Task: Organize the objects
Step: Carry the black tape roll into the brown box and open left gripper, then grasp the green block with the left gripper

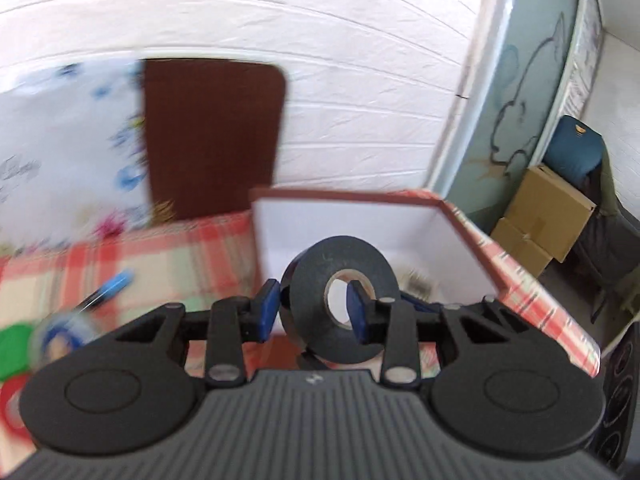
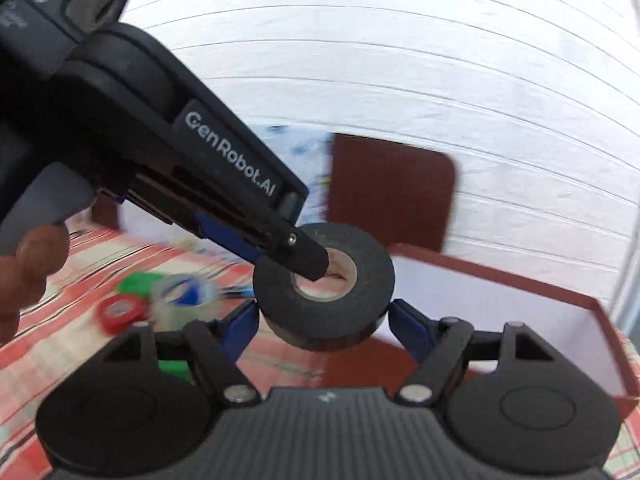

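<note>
Black tape roll (image 1: 340, 300) clamped by left tongs (image 1: 314, 312) through core; right tongs (image 2: 322, 324) apart, flanking roll.

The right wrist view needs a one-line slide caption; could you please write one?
Left gripper holds a black tape roll by its wall, between the open right gripper's fingers, beside the box.

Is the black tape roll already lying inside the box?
No. The black tape roll is held by the left gripper, one finger through its core, before the box.
</note>
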